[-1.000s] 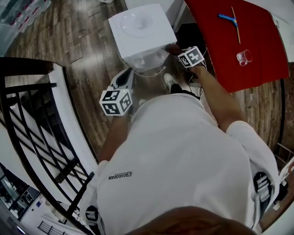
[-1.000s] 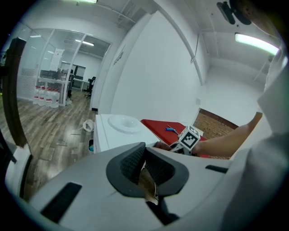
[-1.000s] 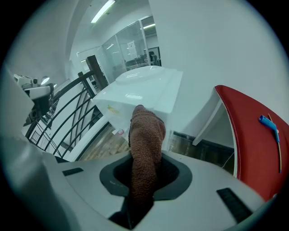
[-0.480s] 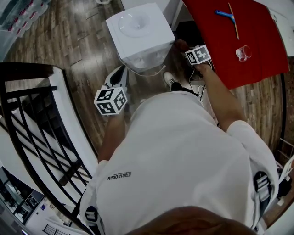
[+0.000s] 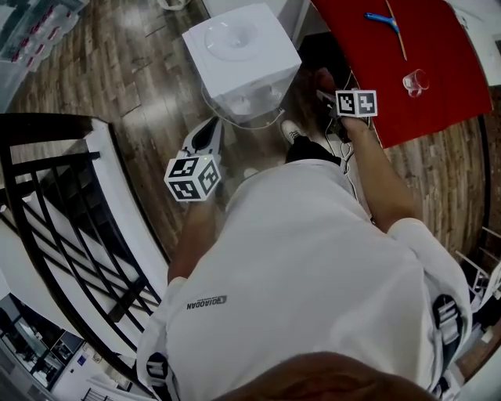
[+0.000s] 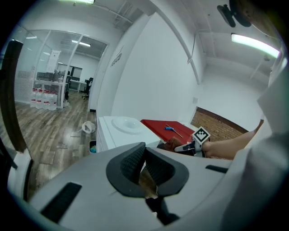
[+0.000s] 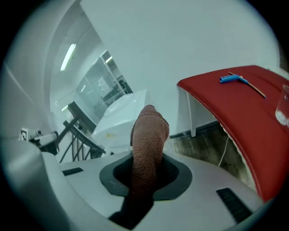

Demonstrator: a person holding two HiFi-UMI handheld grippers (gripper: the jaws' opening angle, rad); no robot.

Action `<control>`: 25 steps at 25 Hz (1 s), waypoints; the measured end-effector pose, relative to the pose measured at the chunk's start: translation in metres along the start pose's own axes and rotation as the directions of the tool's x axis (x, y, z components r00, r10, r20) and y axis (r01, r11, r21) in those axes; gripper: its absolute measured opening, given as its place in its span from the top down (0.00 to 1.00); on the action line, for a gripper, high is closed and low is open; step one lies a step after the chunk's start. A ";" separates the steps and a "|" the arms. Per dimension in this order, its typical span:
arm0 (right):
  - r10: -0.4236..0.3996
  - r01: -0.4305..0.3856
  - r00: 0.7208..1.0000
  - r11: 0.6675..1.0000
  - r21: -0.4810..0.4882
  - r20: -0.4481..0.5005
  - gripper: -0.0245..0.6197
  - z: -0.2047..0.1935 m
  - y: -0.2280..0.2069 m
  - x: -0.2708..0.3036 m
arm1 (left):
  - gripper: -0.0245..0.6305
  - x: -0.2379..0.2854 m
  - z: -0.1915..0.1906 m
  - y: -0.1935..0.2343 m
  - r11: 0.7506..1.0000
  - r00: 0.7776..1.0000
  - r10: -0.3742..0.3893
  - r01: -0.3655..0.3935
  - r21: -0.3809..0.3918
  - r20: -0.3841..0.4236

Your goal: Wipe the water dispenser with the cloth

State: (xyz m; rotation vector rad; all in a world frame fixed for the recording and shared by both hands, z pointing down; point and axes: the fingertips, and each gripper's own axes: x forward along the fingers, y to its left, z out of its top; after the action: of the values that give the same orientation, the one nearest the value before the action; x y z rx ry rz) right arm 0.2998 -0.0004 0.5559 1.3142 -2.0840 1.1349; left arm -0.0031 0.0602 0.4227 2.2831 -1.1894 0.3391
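Railing (image 5: 55,204), black metal, fills the left of the head view over wood floor (image 5: 117,70). Left claw (image 5: 210,131) hangs low above the floor, just short of the dispenser's front lower corner and not touching it; in the left gripper view its claw (image 6: 144,155) shows the ribbed pads (image 6: 131,162) pressed together at the tips with nothing between them, only floor visible through the small gap below. Water dispenser (image 5: 243,51), a white box with a round recess in its top, stands on the floor ahead of the person; it also shows white in the left gripper view (image 6: 122,128) and in the right gripper view (image 7: 119,117). Right claw (image 5: 327,92) is held up at the dispenser's right side, between it and the red worktop (image 5: 423,86). Its claw (image 7: 146,173) is clamped on the brown cloth (image 7: 149,135), which sticks up past the tips as a bunched fold. In the head view the cloth (image 5: 321,78) sits just beside the dispenser's right wall; contact cannot be told. On the worktop, a blue tool (image 5: 383,19) and a thin stick (image 5: 399,35) lie toward the far edge, and a clear glass (image 5: 413,81) sits closer to the near edge.
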 end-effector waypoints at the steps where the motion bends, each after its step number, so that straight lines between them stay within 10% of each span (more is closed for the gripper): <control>1: 0.032 -0.034 0.999 0.998 0.049 0.034 0.88 0.004 0.006 -0.002 | 0.97 0.001 -0.002 0.000 1.000 1.000 0.001 -0.001 0.003 -0.008; 16: 0.354 -0.373 0.922 0.921 0.111 0.156 0.88 0.110 0.020 0.008 | 0.97 0.077 0.061 -0.021 0.998 0.998 0.050 -0.051 0.024 0.022; 25: 0.648 -0.651 0.752 0.703 0.287 0.119 0.88 0.121 0.015 0.034 | 0.97 0.148 0.114 -0.045 0.998 0.998 0.049 -0.050 0.031 0.026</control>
State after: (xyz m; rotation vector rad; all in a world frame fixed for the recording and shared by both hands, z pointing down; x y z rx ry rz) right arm 0.2788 -0.1139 0.5036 0.6638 -2.5420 1.8139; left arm 0.1161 -0.0841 0.3798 2.2947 -1.2635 0.3511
